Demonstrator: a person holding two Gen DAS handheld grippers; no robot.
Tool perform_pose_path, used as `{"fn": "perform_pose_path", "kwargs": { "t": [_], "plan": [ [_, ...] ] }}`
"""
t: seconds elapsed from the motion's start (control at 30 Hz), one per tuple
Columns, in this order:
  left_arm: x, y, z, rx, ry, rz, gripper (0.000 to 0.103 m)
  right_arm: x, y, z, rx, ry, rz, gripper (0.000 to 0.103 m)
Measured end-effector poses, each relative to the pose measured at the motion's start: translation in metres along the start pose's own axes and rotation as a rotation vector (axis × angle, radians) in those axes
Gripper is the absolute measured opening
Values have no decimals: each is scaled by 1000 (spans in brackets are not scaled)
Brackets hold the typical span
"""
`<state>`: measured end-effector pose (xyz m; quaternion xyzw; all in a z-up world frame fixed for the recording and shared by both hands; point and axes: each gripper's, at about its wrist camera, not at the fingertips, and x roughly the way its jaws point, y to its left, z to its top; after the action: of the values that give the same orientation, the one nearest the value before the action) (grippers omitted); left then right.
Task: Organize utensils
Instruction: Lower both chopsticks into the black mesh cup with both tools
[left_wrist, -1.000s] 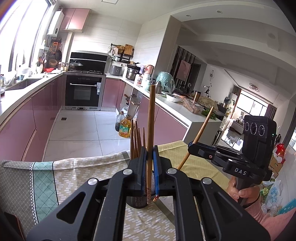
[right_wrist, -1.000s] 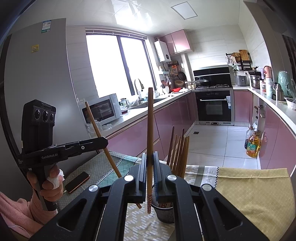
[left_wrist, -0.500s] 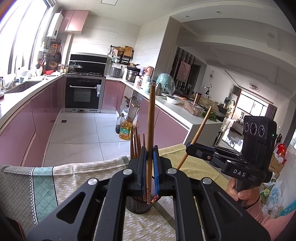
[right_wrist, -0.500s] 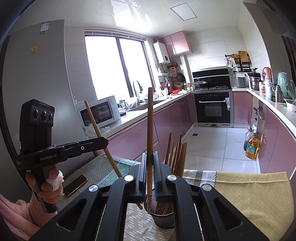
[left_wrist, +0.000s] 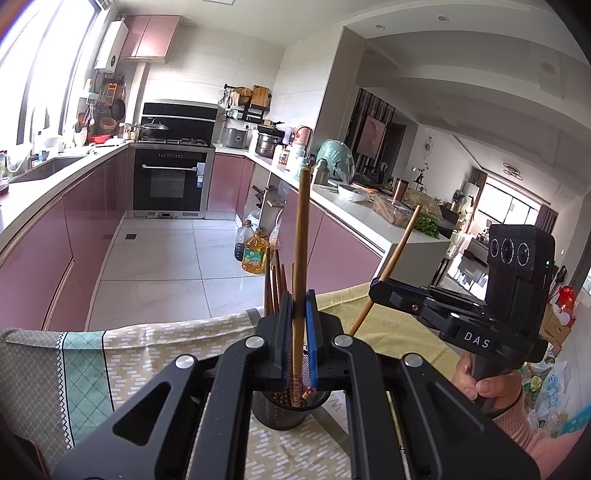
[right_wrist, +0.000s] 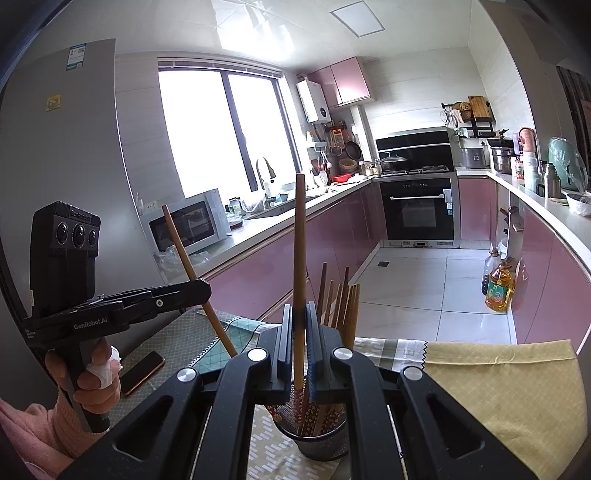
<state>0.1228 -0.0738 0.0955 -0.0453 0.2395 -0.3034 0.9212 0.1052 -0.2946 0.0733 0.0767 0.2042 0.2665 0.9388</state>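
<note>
Each gripper is clamped on one chopstick: left gripper at centre frame, right gripper likewise. Both tips sit at the mouth of the mesh holder, lower centre. Keep the sticks upright, lower further, then release.

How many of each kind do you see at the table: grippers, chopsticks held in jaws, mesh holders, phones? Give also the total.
Grippers: 2, left gripper, right gripper
Held chopsticks: 2, left chopstick, right chopstick
Mesh holder: 1
Phone: 1
Total: 6
</note>
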Motion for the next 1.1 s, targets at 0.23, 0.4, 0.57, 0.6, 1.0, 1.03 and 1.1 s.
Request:
{"fn": "perform_pose_path", "kwargs": {
  "t": [0.23, 0.4, 0.57, 0.6, 1.0, 1.03, 1.1],
  "plan": [
    [9, -1, 0, -2, 30, 10, 8, 5, 2, 1, -1, 14, -8, 6],
    [12, -2, 1, 3, 43, 12, 7, 10, 3, 1, 0, 26, -13, 6],
    [10, -2, 1, 9, 56, 14, 7, 14, 0, 0, 4, 39, -15, 6],
    [10, -2, 1, 10, 60, 15, 7, 15, -1, 0, 5, 42, -16, 6],
    [15, -7, 1, 26, 94, 23, 7, 25, -4, -1, 13, 70, -20, 6],
    [15, -7, 1, 27, 96, 22, 7, 26, -4, -2, 14, 72, -20, 6],
    [16, -8, 2, 30, 100, 23, 7, 28, -5, -4, 14, 79, -20, 6]
  ]
}}
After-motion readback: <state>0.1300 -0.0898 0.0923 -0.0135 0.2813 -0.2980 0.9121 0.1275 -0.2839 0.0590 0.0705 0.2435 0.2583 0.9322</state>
